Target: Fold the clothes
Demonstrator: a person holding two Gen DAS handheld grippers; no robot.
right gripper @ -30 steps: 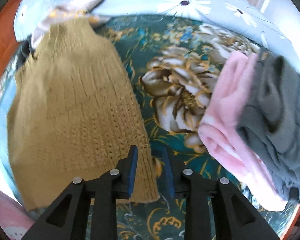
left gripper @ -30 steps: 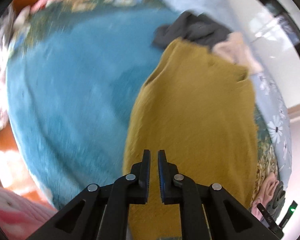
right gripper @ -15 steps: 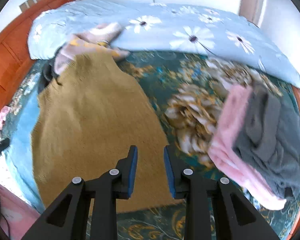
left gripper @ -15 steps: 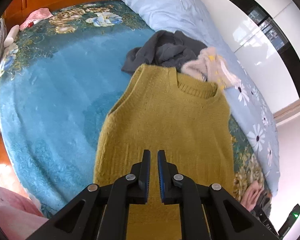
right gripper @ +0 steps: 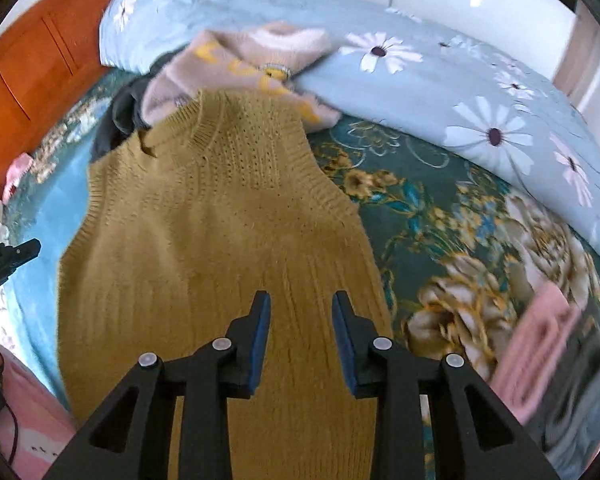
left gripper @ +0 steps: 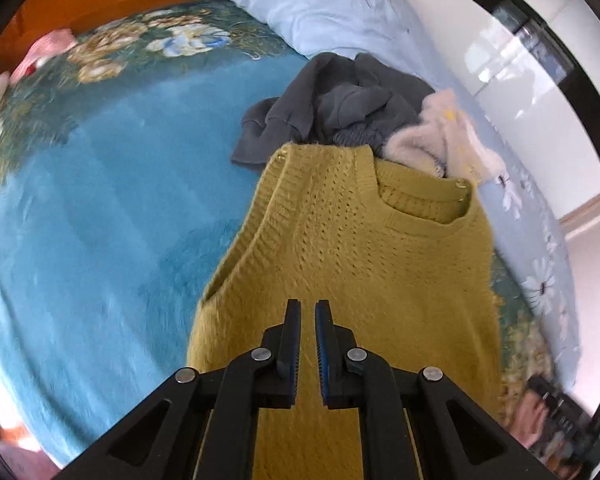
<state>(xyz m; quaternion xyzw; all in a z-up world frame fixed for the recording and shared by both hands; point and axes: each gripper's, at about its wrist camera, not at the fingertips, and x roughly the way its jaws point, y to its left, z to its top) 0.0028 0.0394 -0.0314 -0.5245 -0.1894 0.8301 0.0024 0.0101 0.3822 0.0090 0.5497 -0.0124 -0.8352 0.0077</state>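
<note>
Quick count: one mustard knit vest [right gripper: 220, 248], one dark grey sweatshirt [left gripper: 340, 100] and one fuzzy pinkish-beige sweater [right gripper: 244, 64] bunched at its collar. There's one light-blue daisy-print duvet [right gripper: 480, 92], plus one pink [right gripper: 540, 344] and one grey folded garment [right gripper: 580, 392] stacked together. Two grippers [left gripper: 307, 312] [right gripper: 300, 312] in total.

Home bedroom, bed [left gripper: 100, 208] with floral blanket, daisy pillow [right gripper: 480, 92], wooden headboard [right gripper: 32, 60]

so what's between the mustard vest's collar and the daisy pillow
In the right wrist view, a fuzzy pale pink garment lies between the mustard vest collar and the daisy pillow, overlapping both.
</note>
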